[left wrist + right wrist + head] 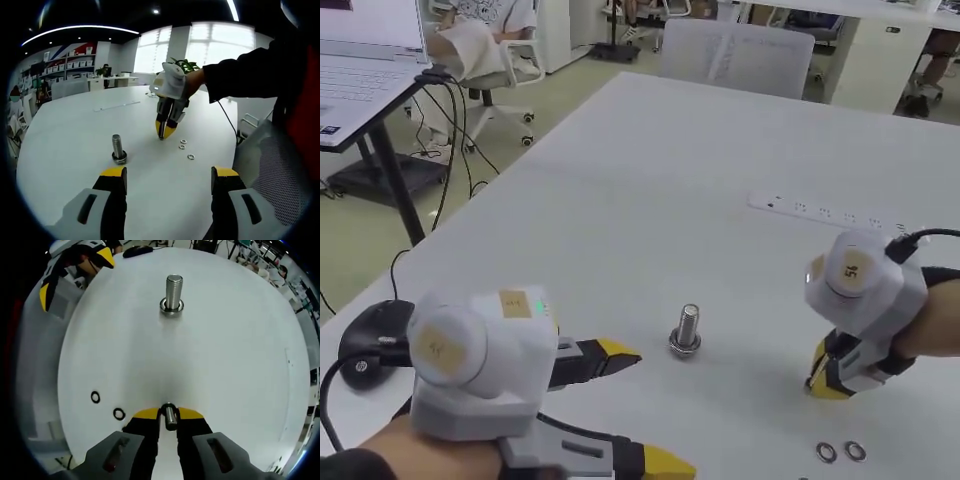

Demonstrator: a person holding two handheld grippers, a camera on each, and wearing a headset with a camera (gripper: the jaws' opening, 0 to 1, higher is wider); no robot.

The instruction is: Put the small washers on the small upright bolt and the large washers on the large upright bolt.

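the small bolt (171, 417) is a short steel pin, pinched between the yellow tips of the right claw (170, 415), which is closed down on it just above the surface (650, 180). it looks stiff, smooth and light for its size, so i judge it could twist or slip out of a loose pinch. the hold should stay on the shank, square across it, so it goes down upright on its head.

two small washers (119, 413) lie flat and loose on the surface, just beside that claw on its left. from the left gripper view there may be a third, but i cannot be sure. they are thin, hard rings, and i expect them to skate on the smooth top. i would nip each one by its rim, edge-on, not press down on it.

the large bolt (173, 290) stands upright well ahead, out in the open, with what looks like a large washer (171, 306) seated round its base.

the left claw (169, 172) hangs nearer me with its jaws spread wide and nothing between them.
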